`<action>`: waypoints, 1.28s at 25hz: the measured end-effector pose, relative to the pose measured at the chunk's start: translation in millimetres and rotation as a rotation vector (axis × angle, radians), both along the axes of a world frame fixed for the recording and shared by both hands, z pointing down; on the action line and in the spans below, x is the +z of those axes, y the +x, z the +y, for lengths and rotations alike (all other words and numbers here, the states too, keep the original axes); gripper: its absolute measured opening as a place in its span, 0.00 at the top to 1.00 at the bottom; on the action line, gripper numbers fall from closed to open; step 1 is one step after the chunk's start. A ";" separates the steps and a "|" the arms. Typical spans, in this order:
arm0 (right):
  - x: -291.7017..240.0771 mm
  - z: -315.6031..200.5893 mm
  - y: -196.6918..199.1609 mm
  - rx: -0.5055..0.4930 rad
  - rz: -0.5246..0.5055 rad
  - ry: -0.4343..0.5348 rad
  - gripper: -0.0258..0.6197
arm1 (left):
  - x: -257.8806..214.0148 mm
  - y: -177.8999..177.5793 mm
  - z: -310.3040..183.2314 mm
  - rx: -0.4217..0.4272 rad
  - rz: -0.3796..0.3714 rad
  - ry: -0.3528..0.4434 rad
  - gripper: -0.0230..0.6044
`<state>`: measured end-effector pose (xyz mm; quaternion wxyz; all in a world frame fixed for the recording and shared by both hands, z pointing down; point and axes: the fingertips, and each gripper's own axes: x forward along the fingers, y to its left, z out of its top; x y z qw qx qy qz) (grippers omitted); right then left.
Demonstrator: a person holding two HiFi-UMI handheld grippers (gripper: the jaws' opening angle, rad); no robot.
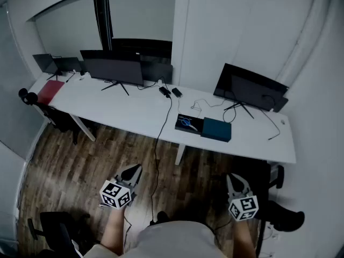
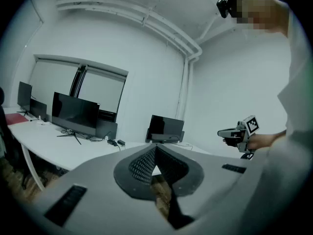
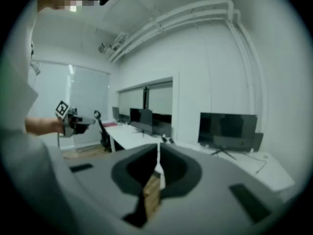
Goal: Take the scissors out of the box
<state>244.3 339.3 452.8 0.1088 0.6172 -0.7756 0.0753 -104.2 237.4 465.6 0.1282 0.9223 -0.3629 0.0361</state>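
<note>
On the long white desk (image 1: 129, 112) lies an open black box (image 1: 196, 128) with blue-handled scissors (image 1: 186, 123) inside it. A teal box (image 1: 216, 129) sits against its right side. Both grippers hover over the wooden floor, well short of the desk and far from the box. My left gripper (image 1: 135, 170) is shut with nothing between its jaws; its tips meet in the left gripper view (image 2: 155, 148). My right gripper (image 1: 231, 177) is shut and empty too (image 3: 158, 150). Each gripper view shows the other gripper off to the side (image 2: 239, 131) (image 3: 73, 122).
Several dark monitors (image 1: 113, 69) (image 1: 248, 87) stand along the desk's back, with cables and adapters (image 1: 169, 92) among them. A red folder (image 1: 50, 92) and headphones (image 1: 27, 96) are at the far left end. Black chairs stand at bottom left (image 1: 54, 227) and right (image 1: 282, 211).
</note>
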 end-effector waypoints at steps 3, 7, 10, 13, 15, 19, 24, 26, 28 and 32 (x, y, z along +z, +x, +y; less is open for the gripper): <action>-5.5 -3.1 -5.2 0.000 0.014 -0.001 0.91 | 0.0 -2.5 -3.0 0.003 0.001 0.001 0.91; -7.3 -5.5 -9.4 0.005 0.015 -0.001 0.91 | 1.0 -4.1 -6.5 0.011 -0.001 0.002 0.91; -8.3 -6.2 -9.2 0.014 0.007 0.004 0.91 | 0.0 -2.9 -7.8 0.022 -0.004 0.004 0.91; -7.4 -6.4 -10.2 0.022 -0.007 0.008 0.91 | -0.2 -3.3 -8.4 0.032 -0.007 0.008 0.91; -6.3 -5.7 -12.1 0.027 -0.009 0.009 0.91 | 0.3 -4.4 -8.3 0.040 -0.009 0.009 0.91; -5.4 -6.1 -16.6 0.031 -0.008 0.005 0.90 | 0.2 -8.1 -9.4 0.048 -0.014 0.012 0.91; 6.2 -10.8 -12.8 0.048 -0.005 -0.022 0.90 | 4.1 -12.3 -10.2 0.036 -0.011 0.002 0.91; 11.7 -14.9 -11.0 0.046 -0.006 -0.037 0.90 | 6.6 -13.5 -11.7 0.025 -0.011 -0.004 0.91; 14.0 -21.8 -10.6 0.035 -0.011 -0.045 0.90 | 8.2 -14.1 -15.3 0.012 -0.009 -0.011 0.91; 17.7 -42.2 -11.6 0.000 -0.006 -0.059 0.90 | 11.4 -11.2 -24.4 -0.010 -0.013 -0.024 0.91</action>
